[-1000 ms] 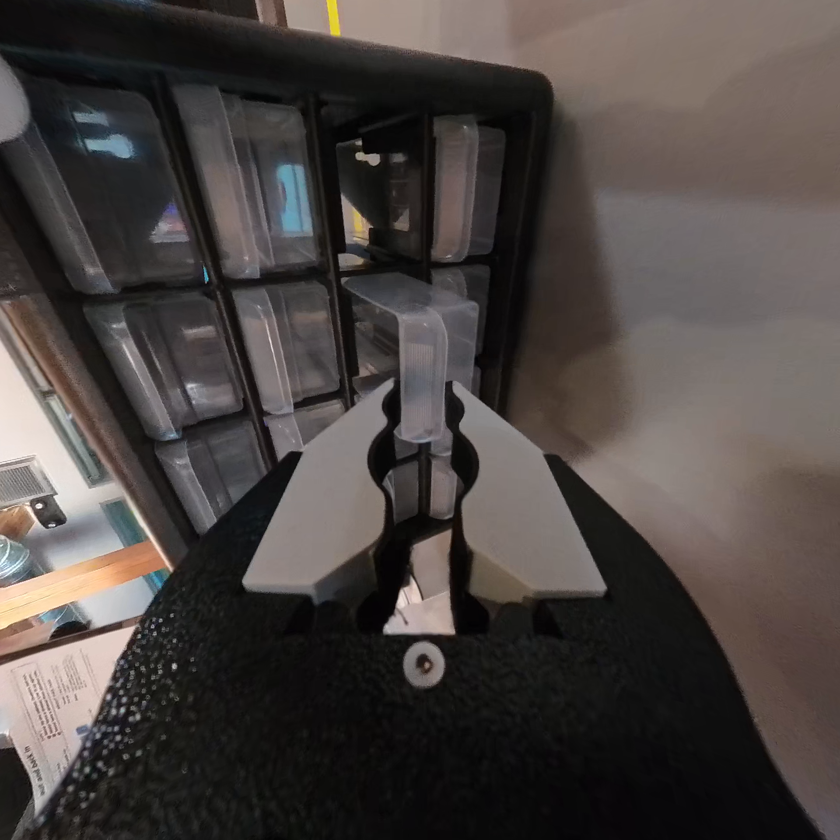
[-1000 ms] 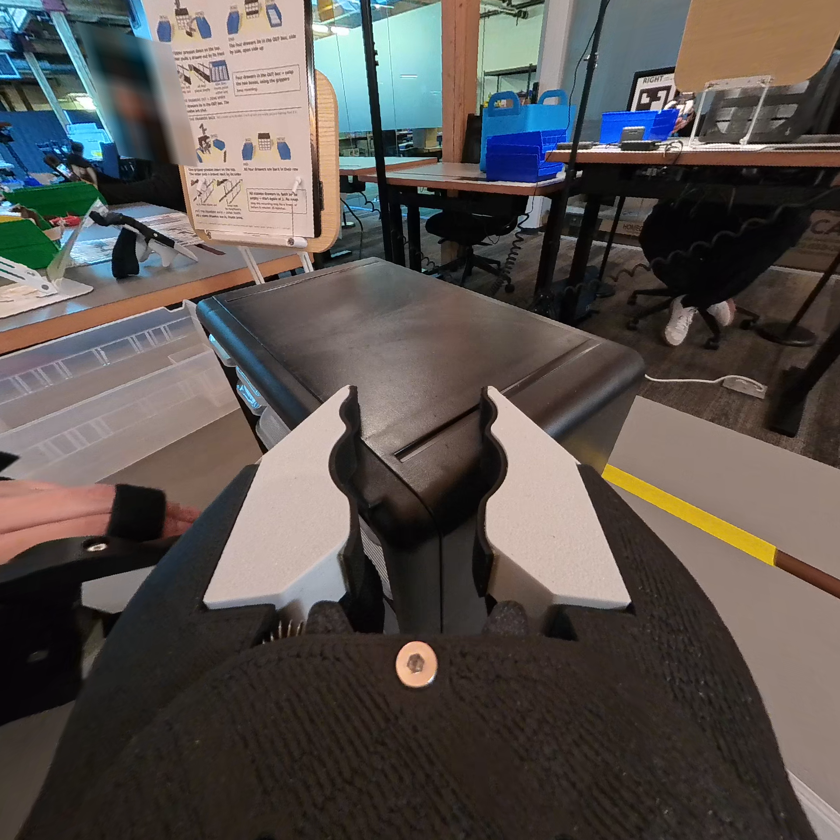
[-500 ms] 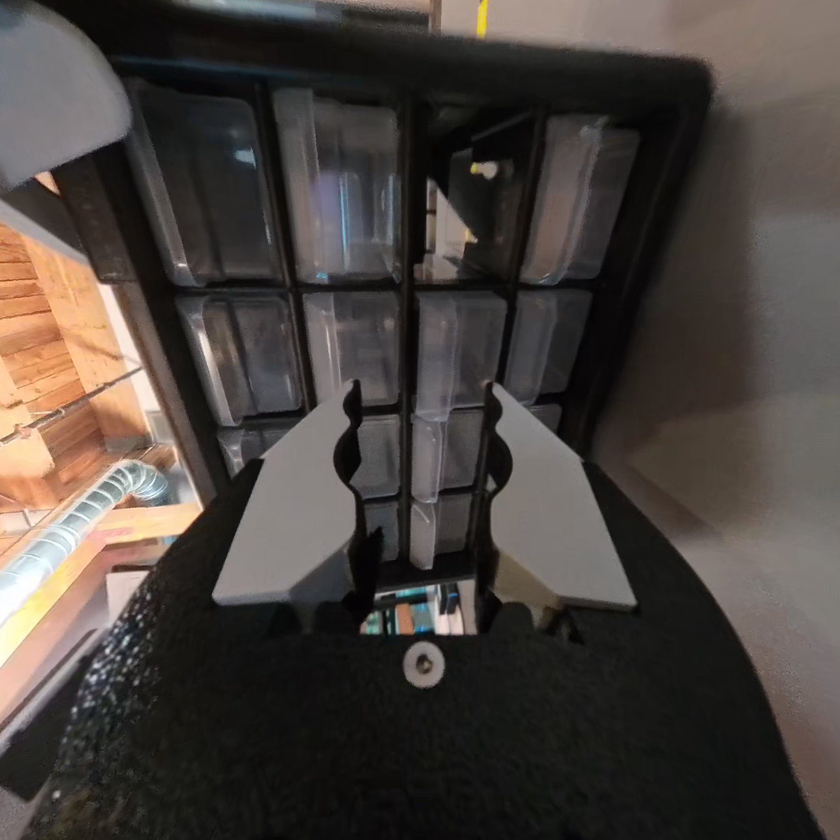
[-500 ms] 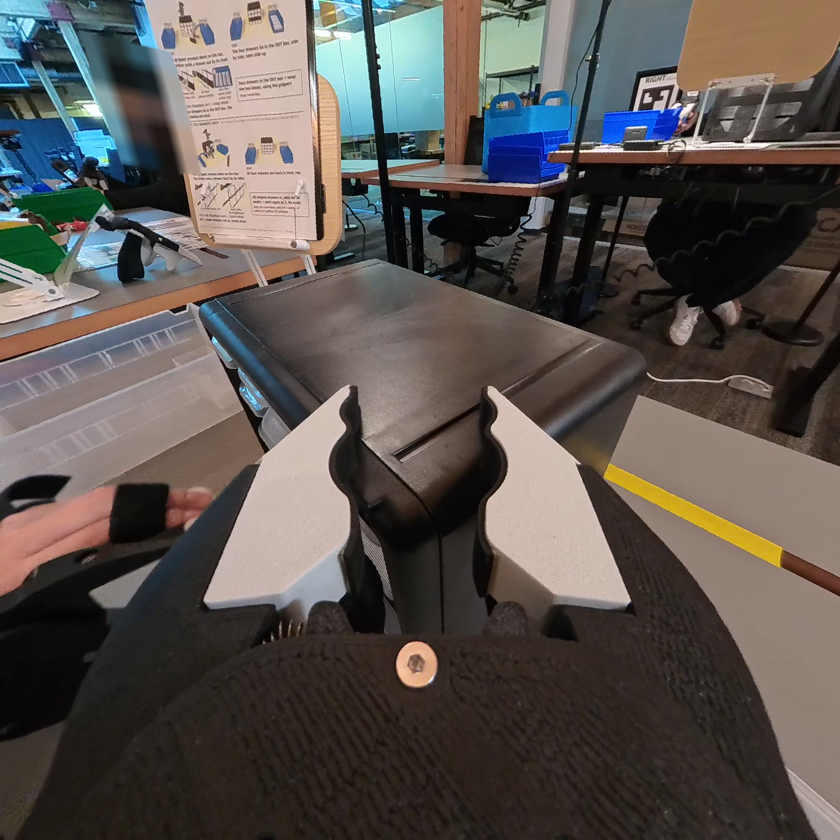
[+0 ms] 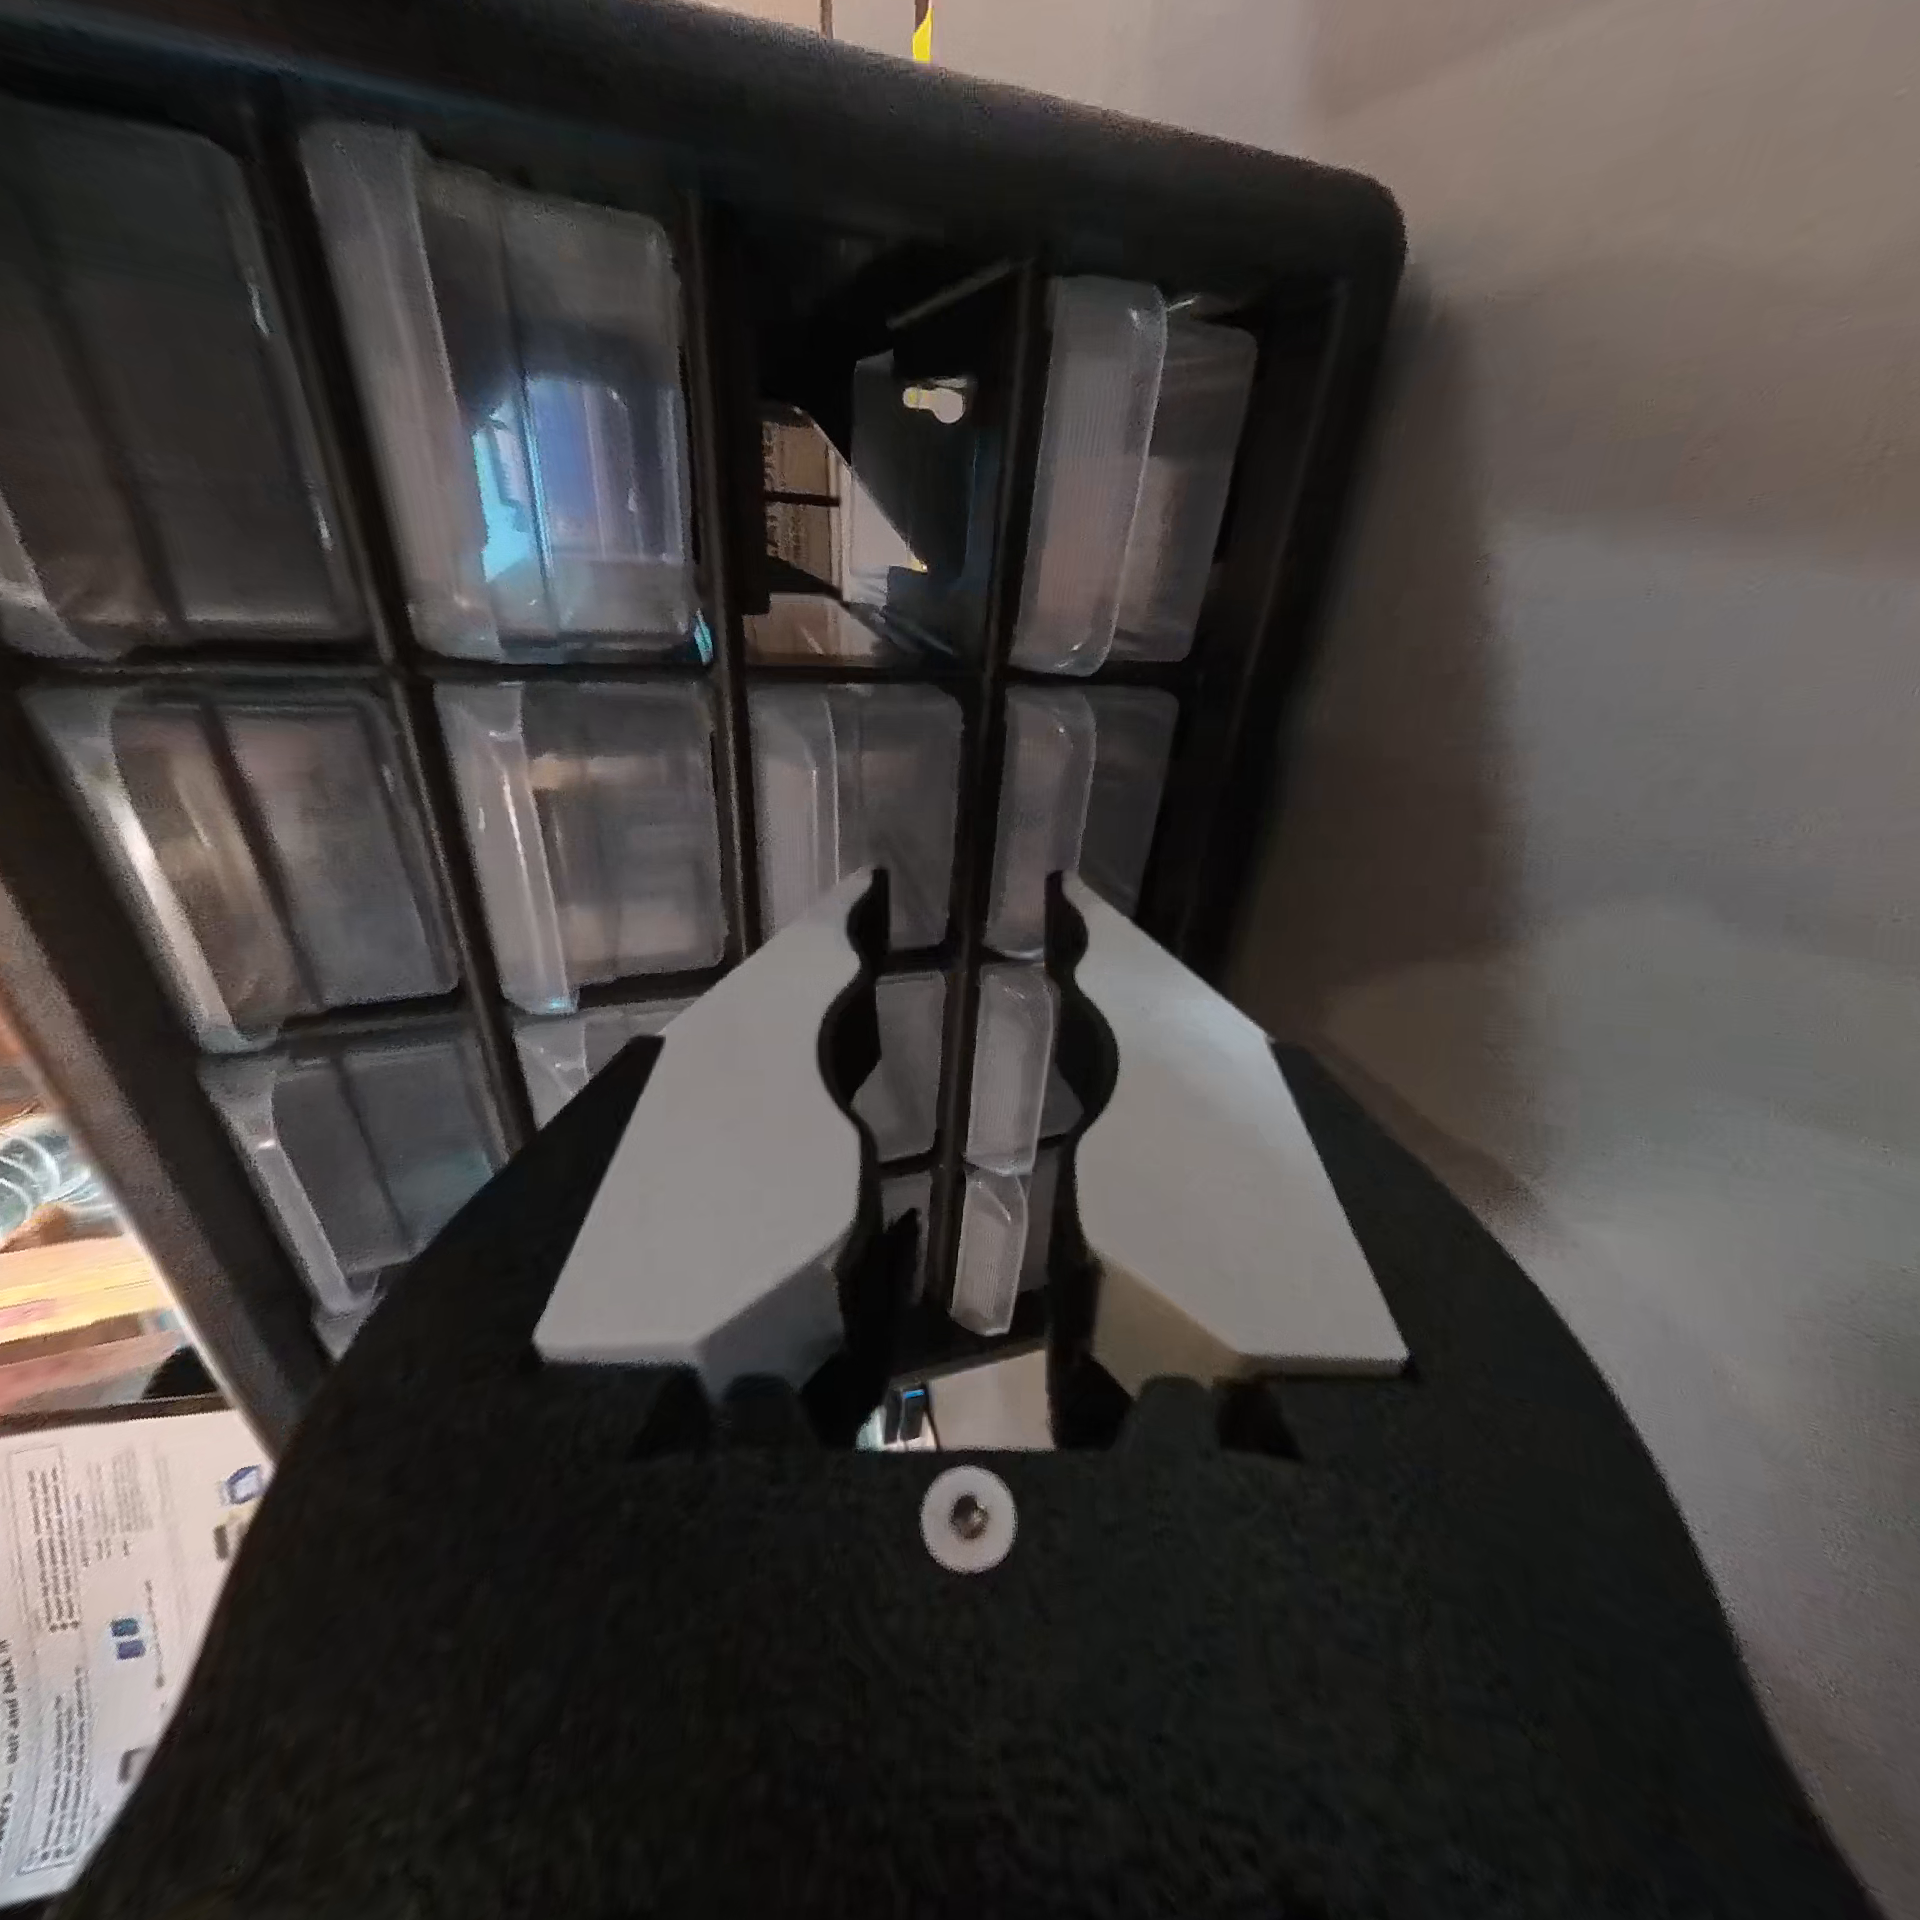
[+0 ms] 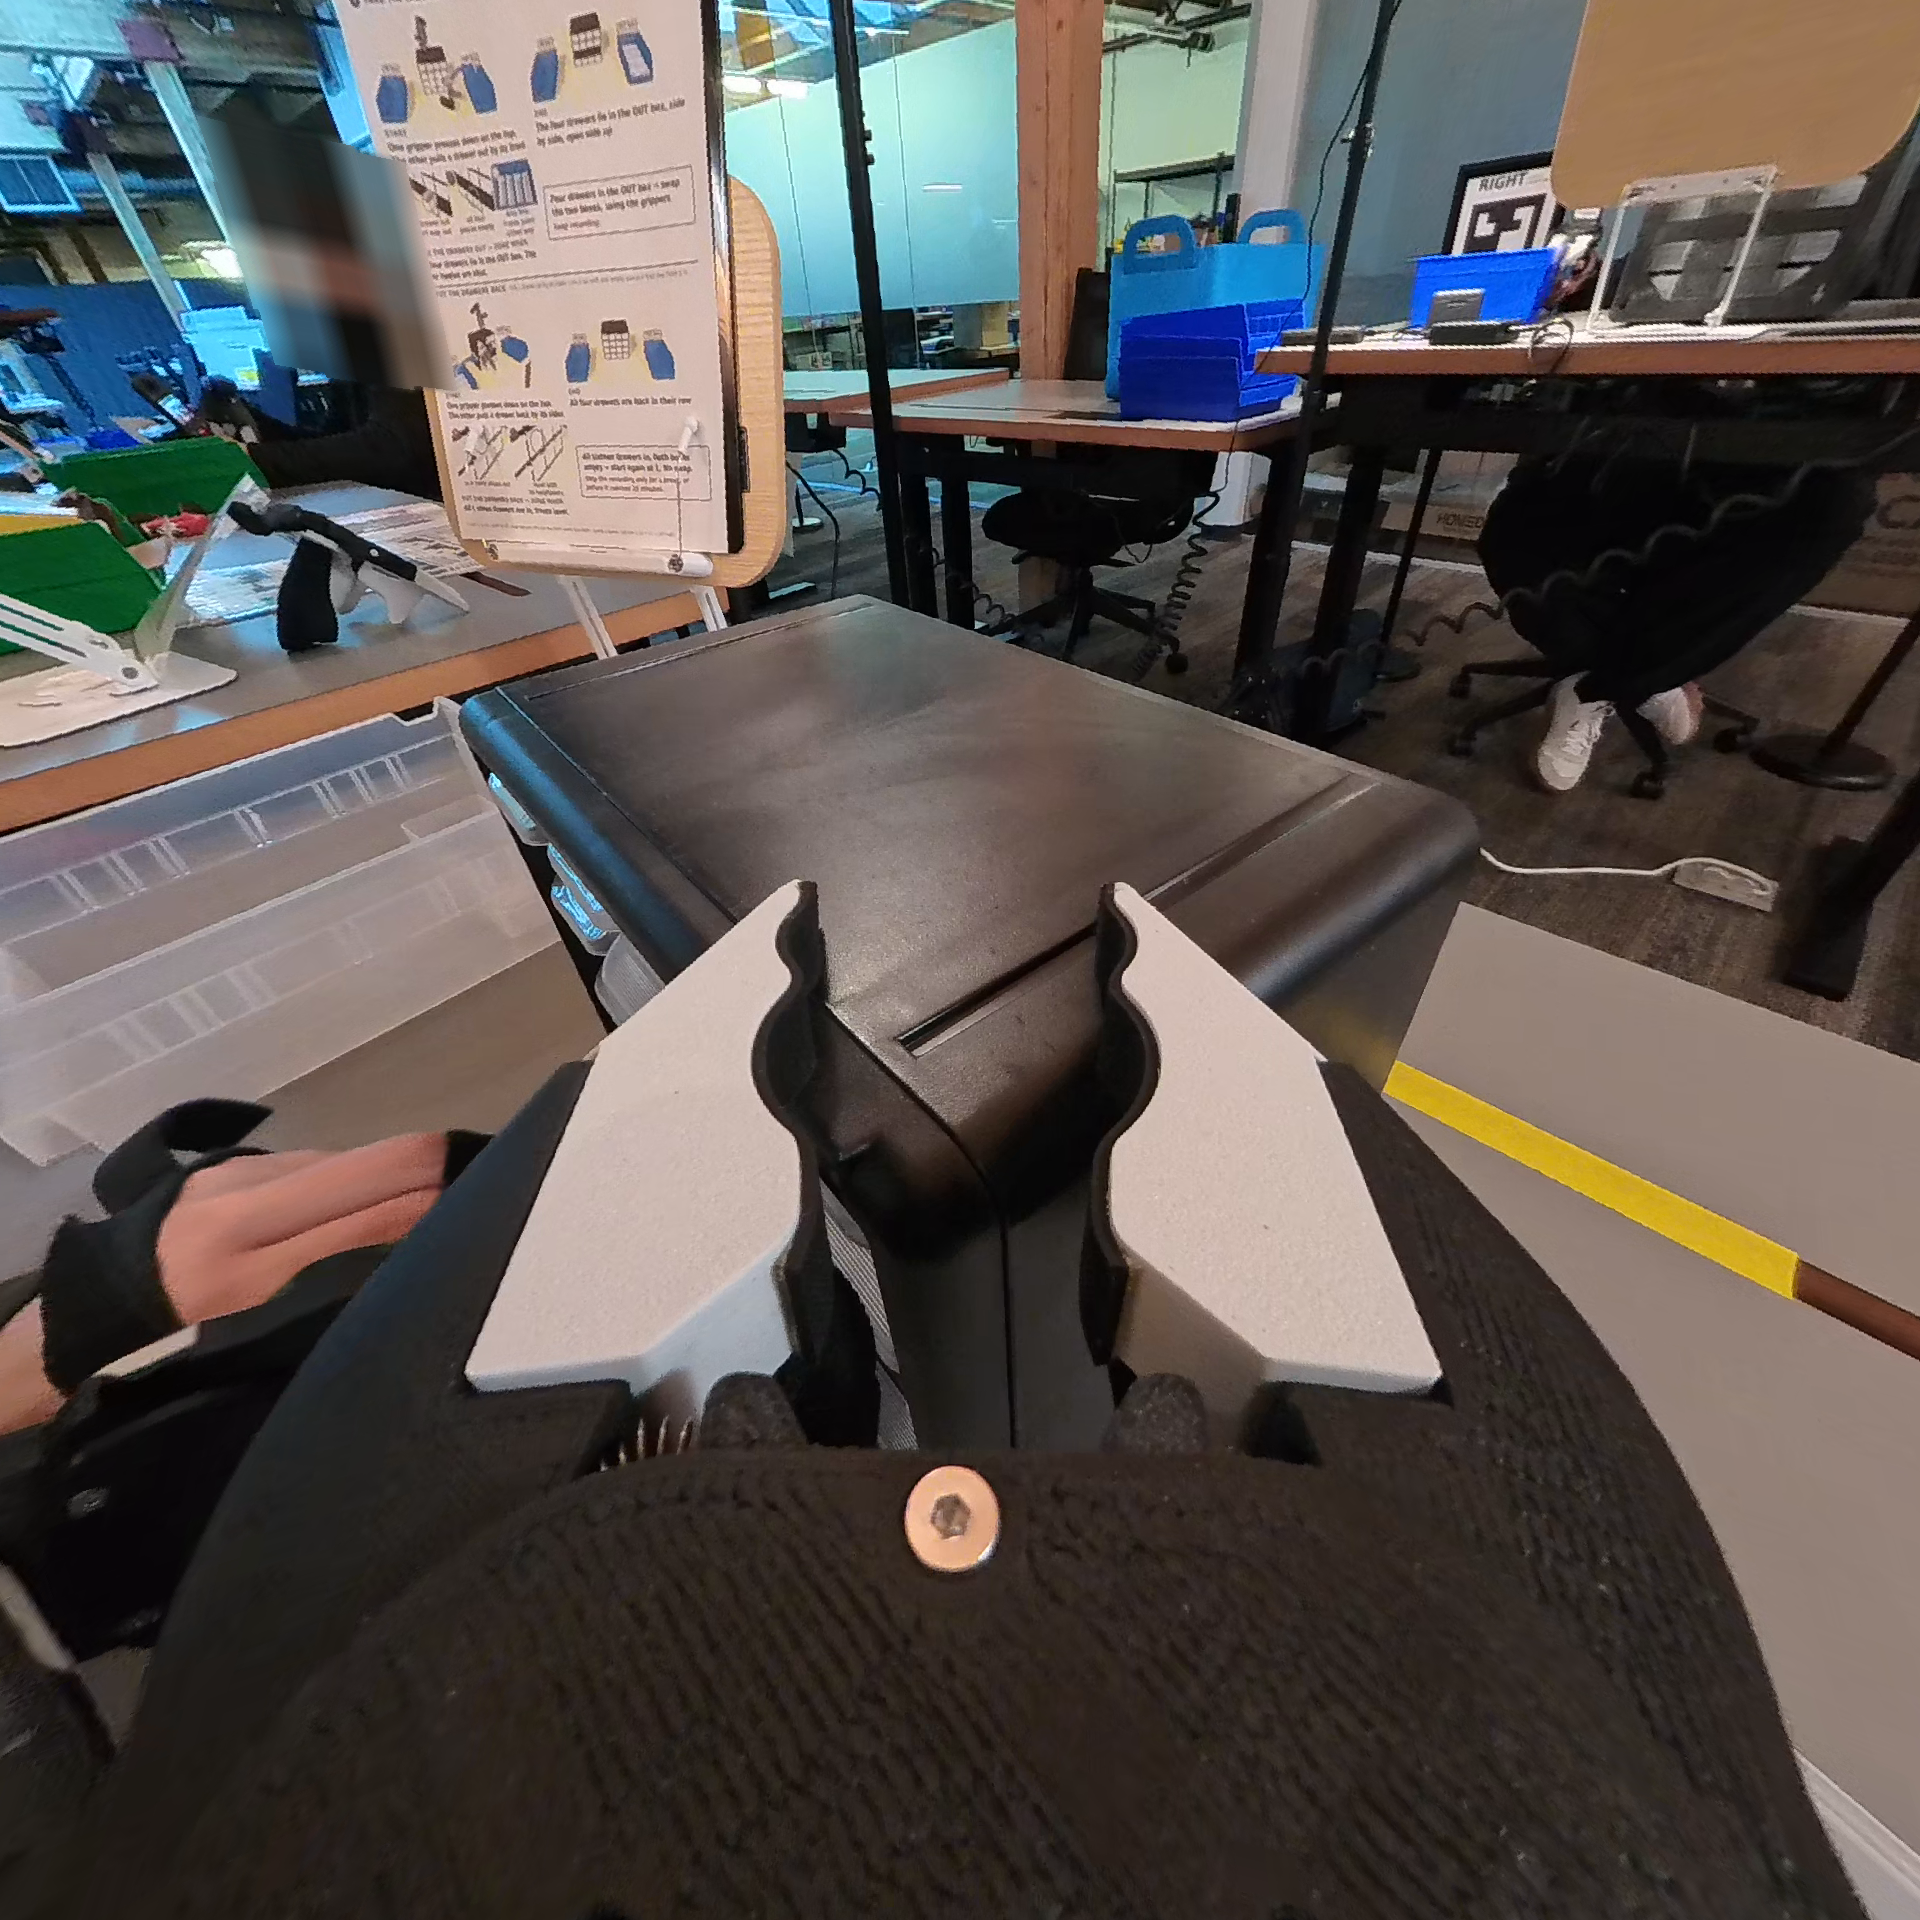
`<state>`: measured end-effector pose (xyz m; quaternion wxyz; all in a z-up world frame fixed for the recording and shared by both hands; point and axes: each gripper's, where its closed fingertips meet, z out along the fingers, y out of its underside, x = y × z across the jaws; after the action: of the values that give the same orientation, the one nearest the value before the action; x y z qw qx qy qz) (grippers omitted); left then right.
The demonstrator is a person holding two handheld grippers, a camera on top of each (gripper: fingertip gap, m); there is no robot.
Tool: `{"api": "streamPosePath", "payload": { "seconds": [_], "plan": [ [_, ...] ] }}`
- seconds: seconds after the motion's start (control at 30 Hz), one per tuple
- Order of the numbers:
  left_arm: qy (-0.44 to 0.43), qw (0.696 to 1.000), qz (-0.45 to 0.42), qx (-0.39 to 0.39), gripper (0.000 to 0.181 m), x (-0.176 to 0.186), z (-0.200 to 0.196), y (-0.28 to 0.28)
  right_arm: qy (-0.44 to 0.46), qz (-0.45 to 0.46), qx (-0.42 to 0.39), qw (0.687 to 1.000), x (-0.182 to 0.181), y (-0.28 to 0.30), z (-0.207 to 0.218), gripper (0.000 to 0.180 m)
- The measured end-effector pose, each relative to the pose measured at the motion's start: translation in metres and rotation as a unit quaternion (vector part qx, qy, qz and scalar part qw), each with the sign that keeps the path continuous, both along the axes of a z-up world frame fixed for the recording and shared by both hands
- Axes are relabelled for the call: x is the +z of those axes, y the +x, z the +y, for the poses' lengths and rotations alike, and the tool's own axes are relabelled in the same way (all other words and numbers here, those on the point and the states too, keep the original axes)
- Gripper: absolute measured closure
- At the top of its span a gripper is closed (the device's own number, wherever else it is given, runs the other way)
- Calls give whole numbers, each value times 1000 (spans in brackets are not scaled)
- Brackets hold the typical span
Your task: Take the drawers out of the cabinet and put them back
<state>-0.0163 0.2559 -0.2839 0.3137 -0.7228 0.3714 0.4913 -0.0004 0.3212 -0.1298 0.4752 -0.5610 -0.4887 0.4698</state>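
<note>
Grey tabletop [image 6: 1662, 1195], yellow tape strip; open workshop, desks behind; cabinet [image 6: 935, 790] frame centre; right gripper [image 6: 961, 914] released, straddling cabinet corner; left gripper [image 5: 966, 894] released, empty, facing clear drawers [image 5: 582, 821]; one upper slot vacant.

each hand-held gripper has a black, rough-grained body and two pale grey wedge fingers with wavy black inner edges. the left hand-held gripper [image 5: 966, 894] carries a white washer with a small screw [image 5: 968, 1525]; the right hand-held gripper [image 6: 961, 904] carries a silver hex screw [image 6: 951, 1519]. the person's left hand [image 6: 249, 1236] wears a black strap.
</note>
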Motion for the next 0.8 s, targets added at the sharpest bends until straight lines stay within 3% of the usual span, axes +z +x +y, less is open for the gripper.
{"api": "streamPosePath", "payload": {
  "seconds": [0.23, 0.4, 0.5, 0.7, 0.8],
  "plan": [
    [-10, 999, -40, -2, 143, -9, -7, 7, 0, 0, 0, 1000, 0, 0, 0, 127],
    [19, 998, -55, -20, 142, 3, -59, 12, -2, 3, 3, 1000, 0, 0, 0, 128],
    [30, 998, -27, 50, 146, 33, -114, -19, -2, 3, 3, 1000, 0, 0, 0, 128],
    [105, 956, -186, 200, 145, 94, -211, -124, -9, 8, 6, 1000, 1, 2, 1, 128],
    [123, 930, -226, 264, 144, 99, -245, -205, -8, 7, 6, 1000, 0, 2, 1, 129]
  ]
}}
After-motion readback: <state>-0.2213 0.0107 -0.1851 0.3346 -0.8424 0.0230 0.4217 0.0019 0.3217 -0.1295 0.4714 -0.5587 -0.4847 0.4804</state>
